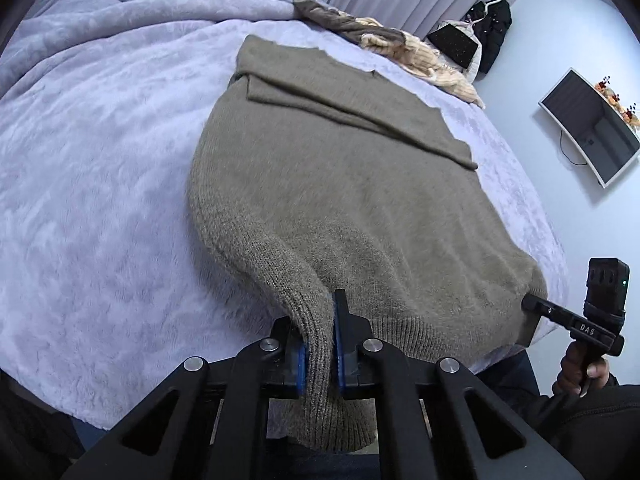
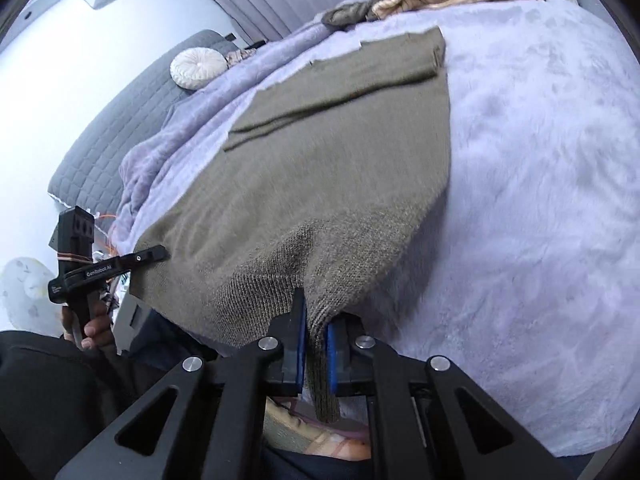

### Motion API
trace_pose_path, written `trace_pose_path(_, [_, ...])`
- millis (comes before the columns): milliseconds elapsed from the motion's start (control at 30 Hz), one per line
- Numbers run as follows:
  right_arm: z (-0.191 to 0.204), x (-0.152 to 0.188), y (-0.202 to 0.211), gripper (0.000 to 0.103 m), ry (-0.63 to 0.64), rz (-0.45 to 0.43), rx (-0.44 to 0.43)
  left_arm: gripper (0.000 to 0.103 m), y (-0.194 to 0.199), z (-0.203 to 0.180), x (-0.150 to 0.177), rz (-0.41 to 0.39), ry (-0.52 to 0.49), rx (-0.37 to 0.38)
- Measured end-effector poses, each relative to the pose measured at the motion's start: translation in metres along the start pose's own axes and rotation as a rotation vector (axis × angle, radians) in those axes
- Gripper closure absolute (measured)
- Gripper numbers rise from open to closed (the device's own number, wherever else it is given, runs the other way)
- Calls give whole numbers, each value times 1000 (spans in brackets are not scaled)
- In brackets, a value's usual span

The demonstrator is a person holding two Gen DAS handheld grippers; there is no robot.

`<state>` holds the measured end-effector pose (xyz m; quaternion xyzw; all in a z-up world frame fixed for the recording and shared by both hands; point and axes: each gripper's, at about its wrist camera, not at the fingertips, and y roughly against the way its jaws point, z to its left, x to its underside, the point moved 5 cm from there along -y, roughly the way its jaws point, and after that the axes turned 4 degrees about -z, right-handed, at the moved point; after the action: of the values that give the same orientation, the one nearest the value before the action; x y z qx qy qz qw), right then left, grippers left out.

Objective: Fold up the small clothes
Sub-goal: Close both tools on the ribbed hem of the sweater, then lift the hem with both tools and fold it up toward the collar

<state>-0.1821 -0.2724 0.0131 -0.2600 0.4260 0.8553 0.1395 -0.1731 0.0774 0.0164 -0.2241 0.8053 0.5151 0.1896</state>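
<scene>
A taupe knit sweater (image 1: 340,184) lies flat on the lilac bedspread (image 1: 100,160), its sleeves folded across the upper body. My left gripper (image 1: 320,344) is shut on the ribbed hem at the sweater's near left corner. My right gripper (image 2: 316,344) is shut on the hem at the near right corner of the sweater (image 2: 320,160). Each gripper shows in the other's view: the right one (image 1: 536,304) at the sweater's right corner, the left one (image 2: 160,254) at its left corner. The hem hangs over the bed's near edge.
A heap of brown and cream clothes (image 1: 384,44) lies at the far edge of the bed (image 2: 540,160). A round white cushion (image 2: 198,69) rests on a grey quilted headboard. A wall monitor (image 1: 588,124) and a hanging black jacket (image 1: 494,32) are to the right.
</scene>
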Motion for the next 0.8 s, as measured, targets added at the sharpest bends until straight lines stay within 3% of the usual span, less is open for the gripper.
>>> trace_pose_path(233, [4, -33, 25, 95, -27, -105, -50, 91, 12, -11, -21, -78, 6, 24])
trace_pose_path(467, [4, -71, 24, 95, -103, -172, -71, 91, 19, -6, -52, -141, 82, 17])
trace_pose_path(800, [-3, -119, 14, 96, -135, -201, -6, 91, 4, -6, -91, -153, 97, -39])
